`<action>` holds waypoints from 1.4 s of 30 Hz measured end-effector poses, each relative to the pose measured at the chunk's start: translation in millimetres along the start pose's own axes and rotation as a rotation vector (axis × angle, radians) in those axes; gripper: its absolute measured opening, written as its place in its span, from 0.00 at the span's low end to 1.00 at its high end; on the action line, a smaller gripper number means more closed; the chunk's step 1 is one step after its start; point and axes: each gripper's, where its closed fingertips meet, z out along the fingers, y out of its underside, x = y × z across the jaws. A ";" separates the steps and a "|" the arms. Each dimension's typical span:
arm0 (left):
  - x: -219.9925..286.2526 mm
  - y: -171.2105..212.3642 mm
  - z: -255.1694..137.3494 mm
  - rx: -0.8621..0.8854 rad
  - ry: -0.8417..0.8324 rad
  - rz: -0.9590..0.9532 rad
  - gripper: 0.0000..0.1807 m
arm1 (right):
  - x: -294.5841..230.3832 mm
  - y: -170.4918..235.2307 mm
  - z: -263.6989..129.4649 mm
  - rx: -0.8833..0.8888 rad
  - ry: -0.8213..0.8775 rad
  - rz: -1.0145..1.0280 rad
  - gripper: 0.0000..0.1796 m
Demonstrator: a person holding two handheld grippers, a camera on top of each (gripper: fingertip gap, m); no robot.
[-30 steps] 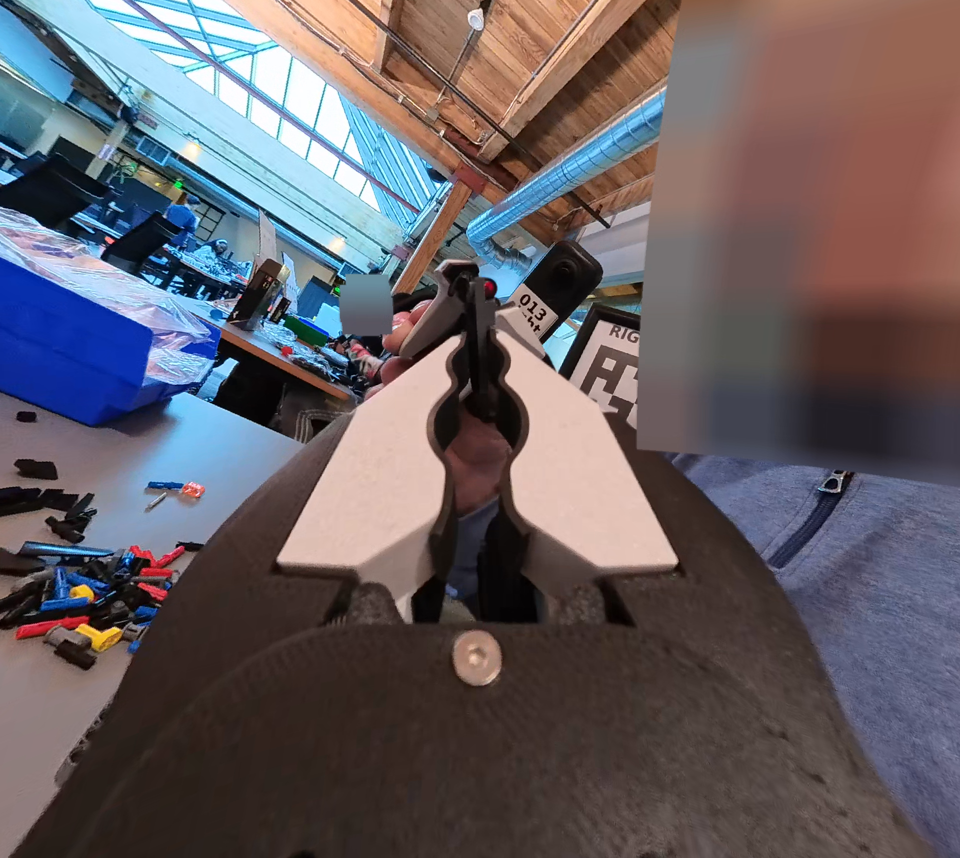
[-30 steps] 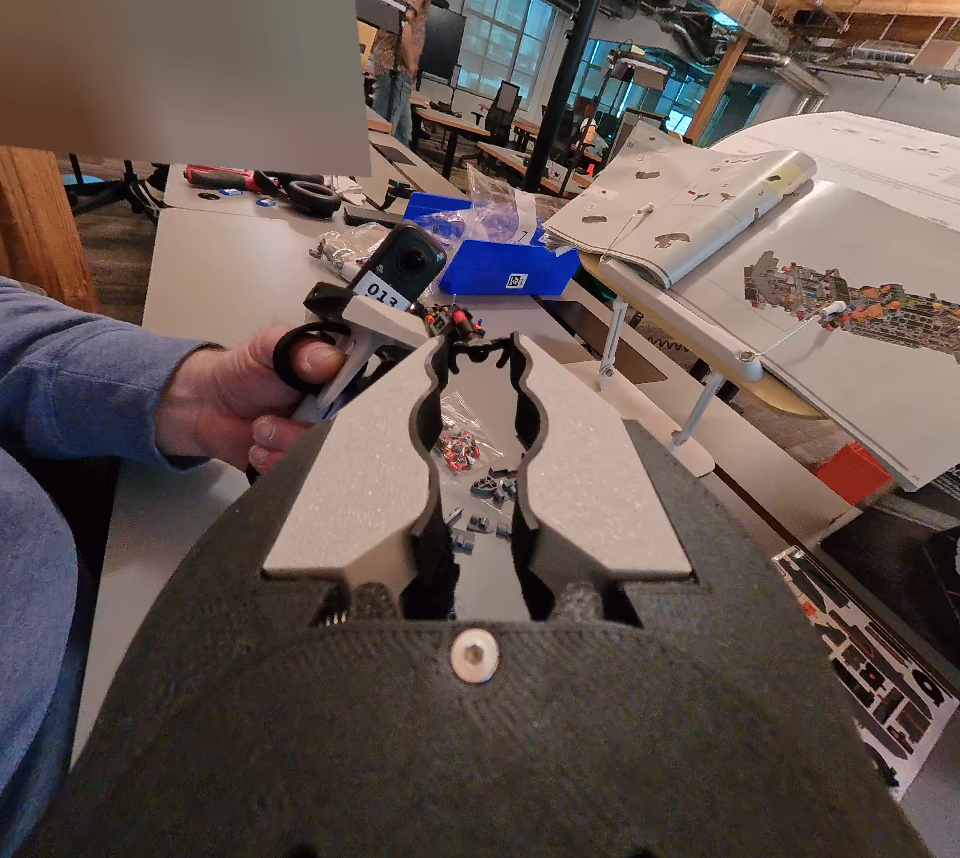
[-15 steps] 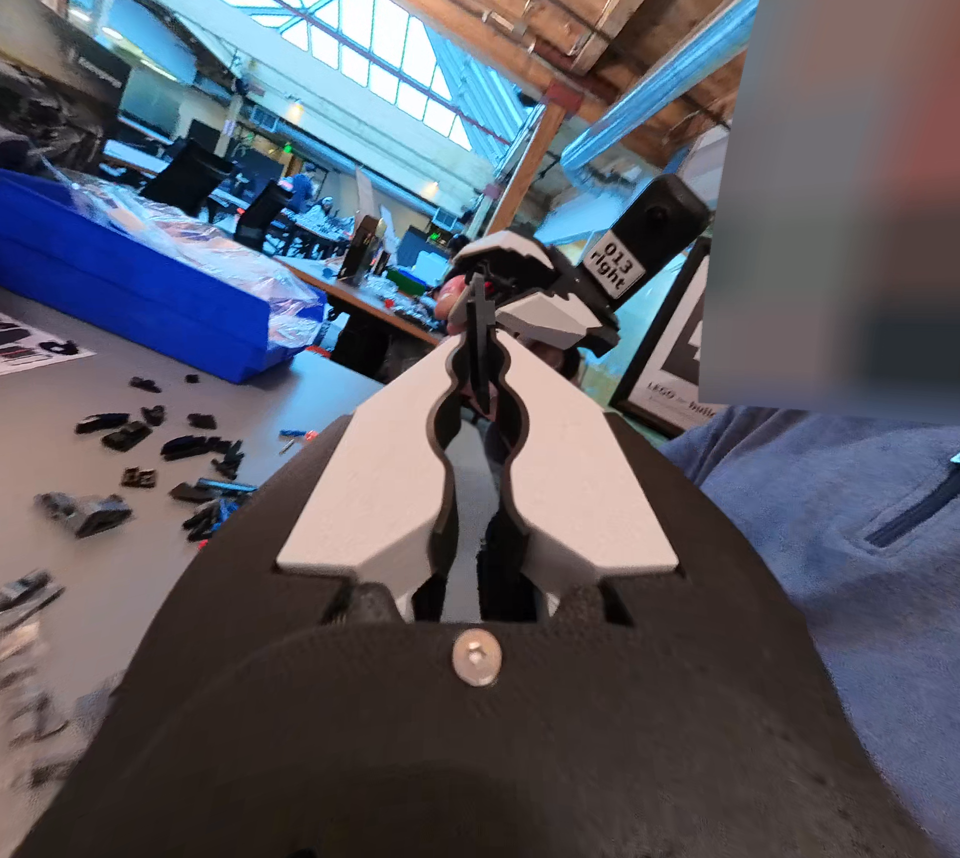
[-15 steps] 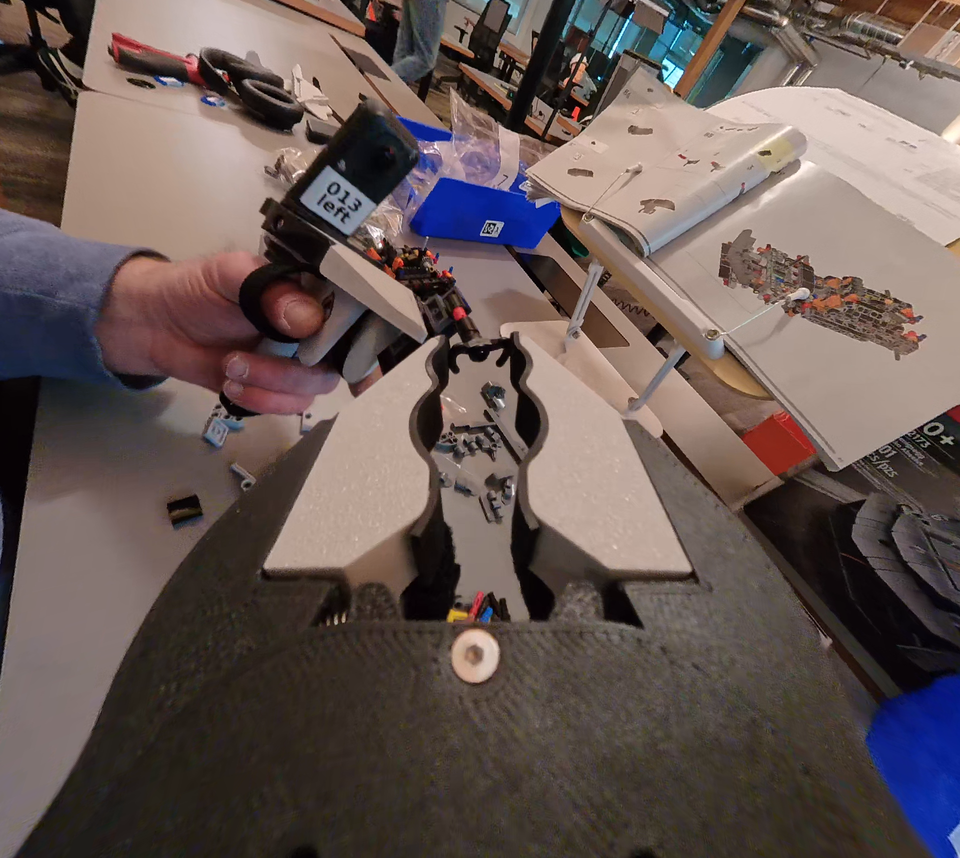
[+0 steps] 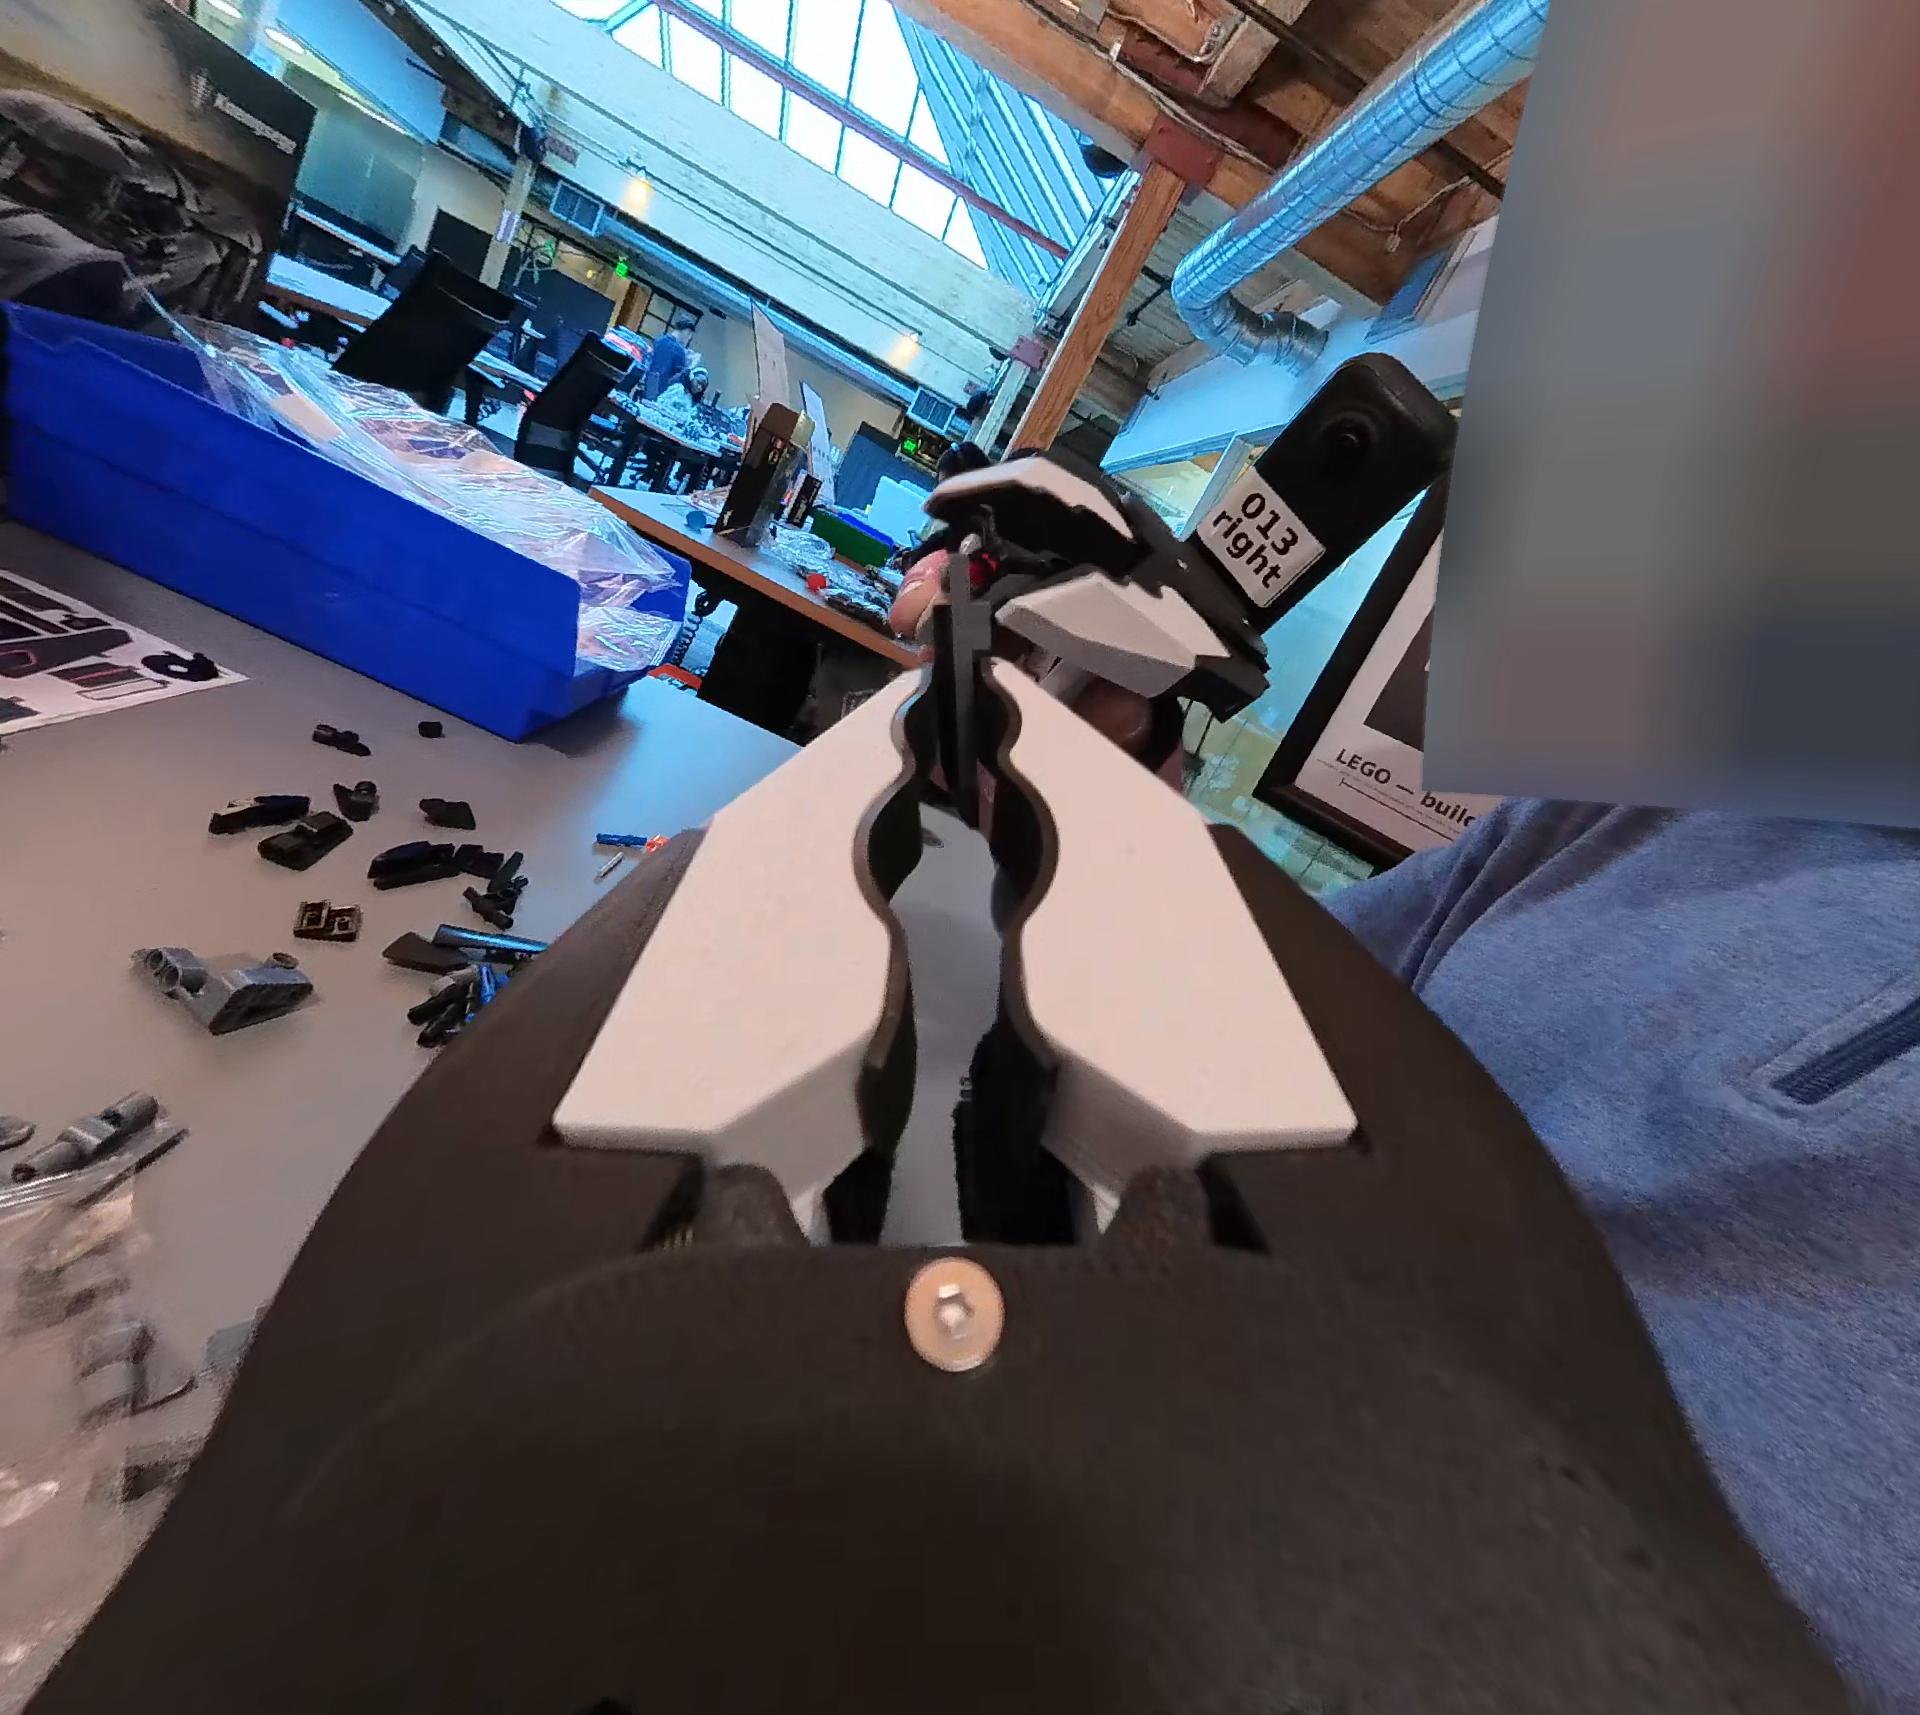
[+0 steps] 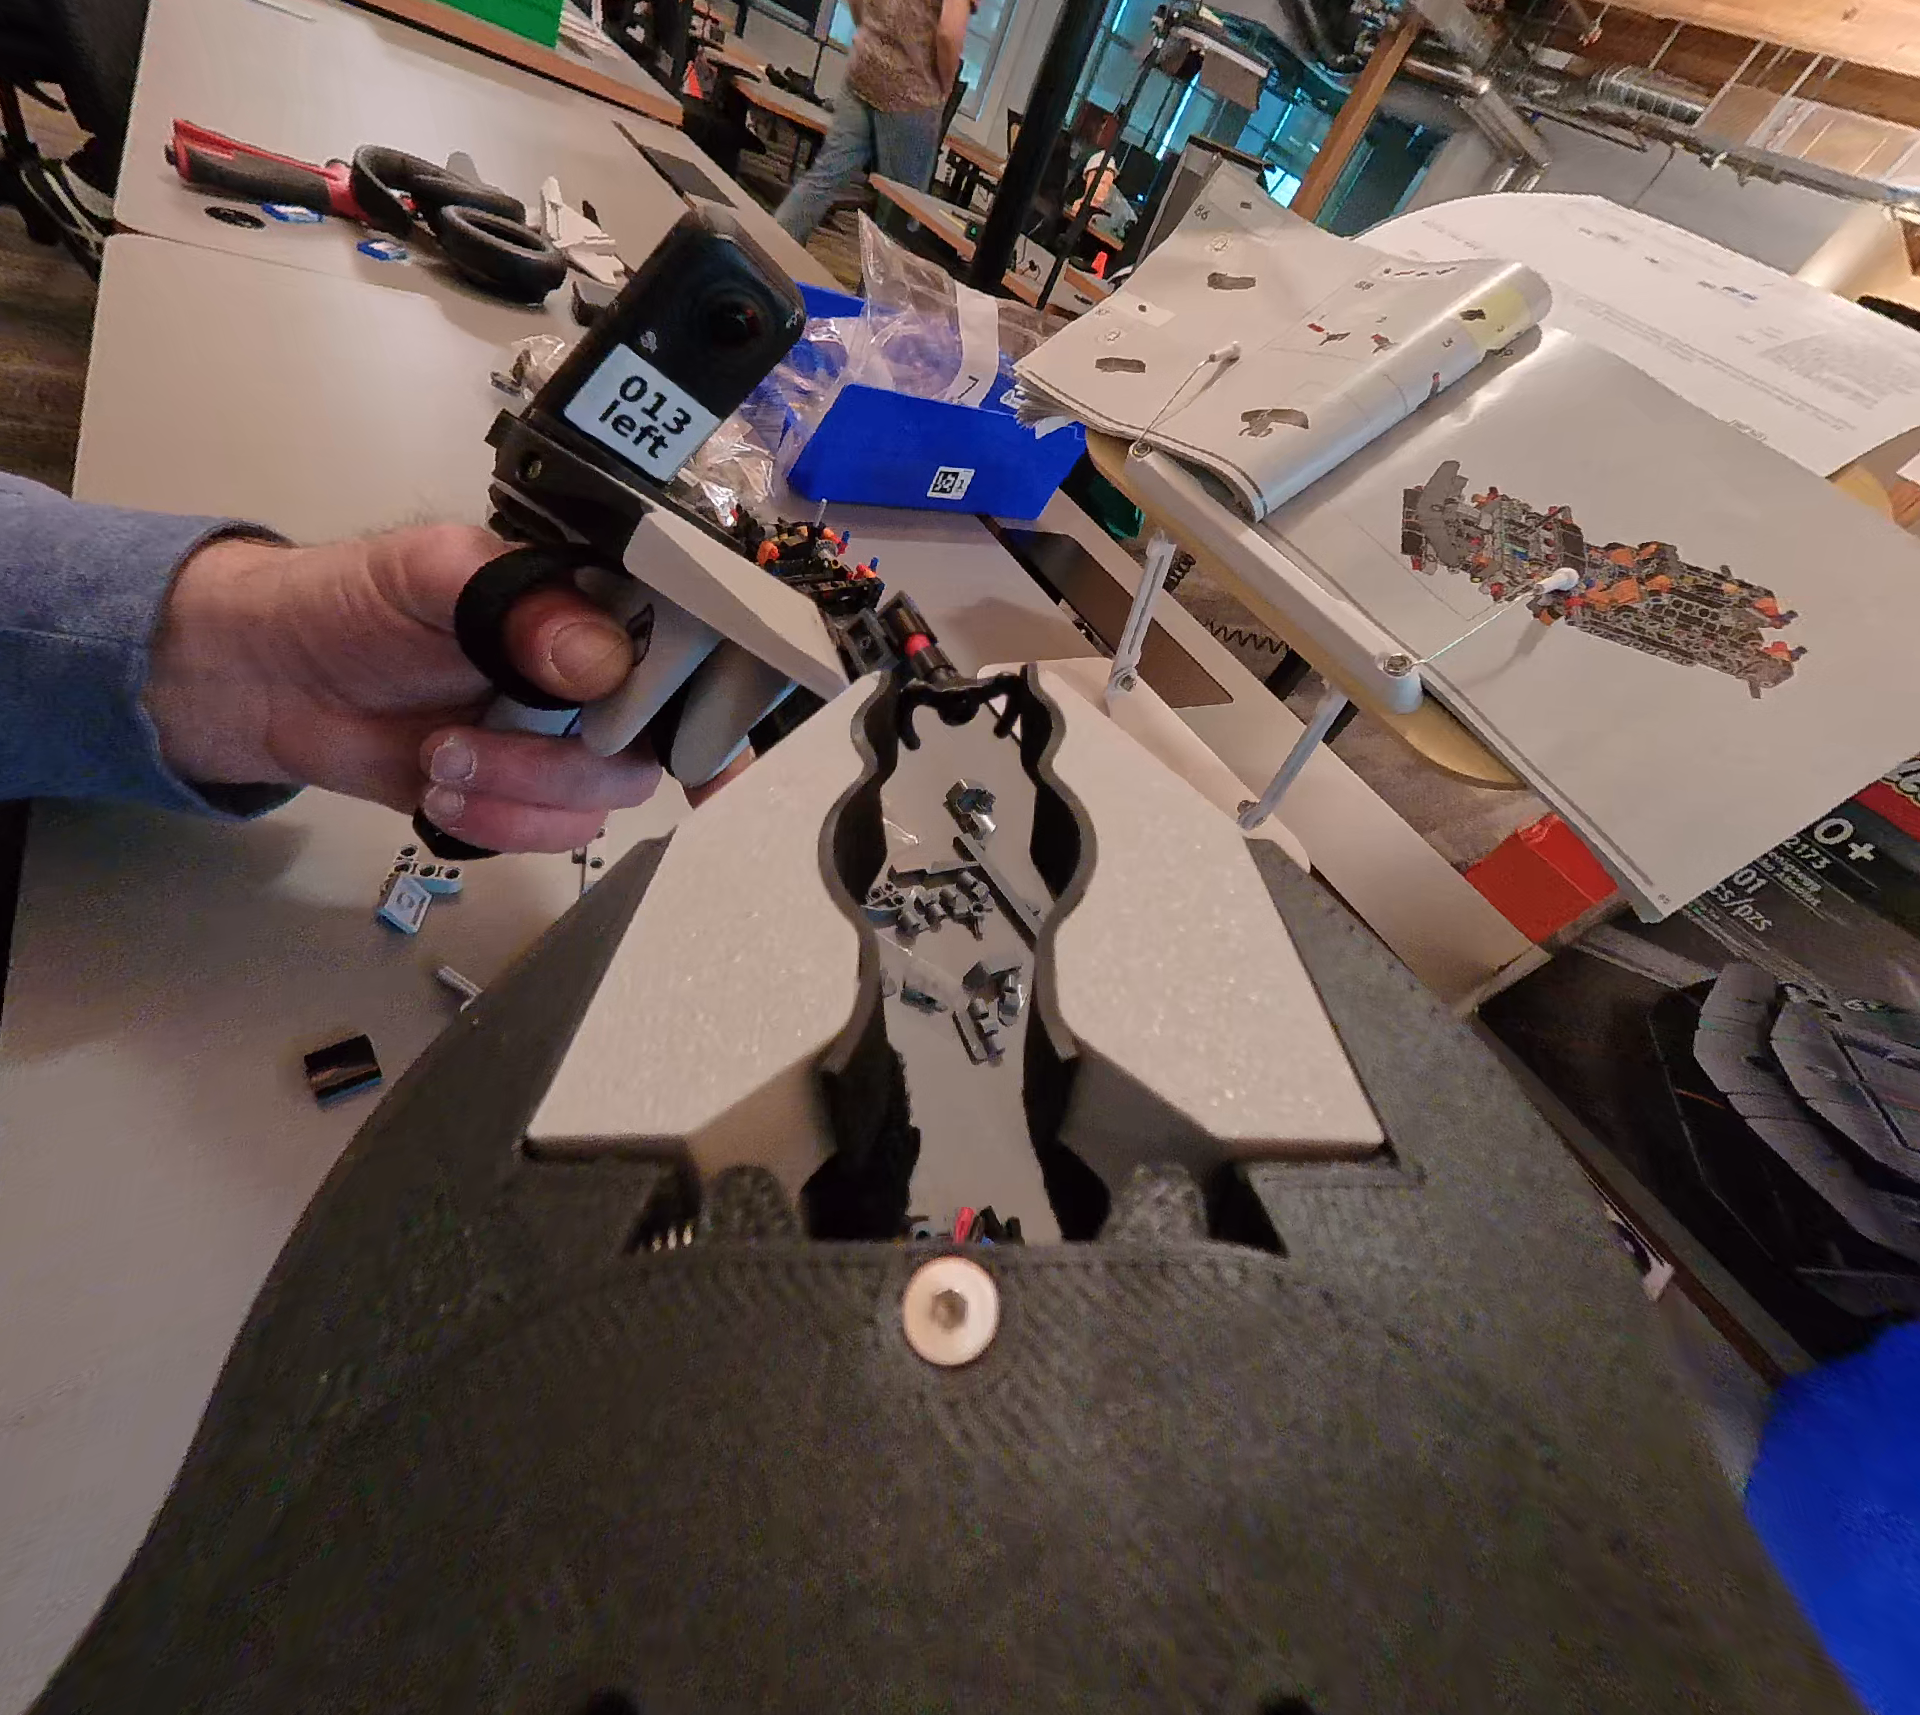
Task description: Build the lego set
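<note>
My left gripper [image 5: 961, 699] is shut on a thin dark lego assembly [image 5: 961, 657] that stands edge-on between its tips. In the right wrist view this assembly [image 6: 816, 559] is black with orange and red bits, held by the left gripper [image 6: 831, 678] in a person's hand. My right gripper [image 6: 956, 694] is shut on a small black lego piece [image 6: 951, 699], which touches the red-tipped end of the assembly. In the left wrist view the right gripper [image 5: 971, 559] meets the assembly's top end. Both are held above the table.
Loose dark lego pieces [image 5: 416, 865] and a blue bin with plastic bags [image 5: 291, 522] lie on the grey table [image 5: 260, 1094]. Grey pieces [image 6: 945, 907] lie under my right gripper. An open instruction booklet on a stand [image 6: 1558, 574] and the set's box [image 6: 1787, 1042] are at the right. My two grippers' fingertips are within a few centimetres of each other.
Both grippers have tilted down toward the table and stayed tip to tip. The right gripper has closed in on the left gripper. More of the table and its loose pieces shows now.
</note>
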 end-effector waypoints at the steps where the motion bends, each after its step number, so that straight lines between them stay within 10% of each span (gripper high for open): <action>1: 0.4 -0.8 0.0 0.007 0.005 -0.007 0.02 | 0.0 0.1 0.4 0.003 0.001 0.004 0.11; 42: 46.7 -22.6 -15.7 -0.073 0.067 -0.057 0.02 | -24.6 -45.6 -0.9 0.017 0.026 0.081 0.11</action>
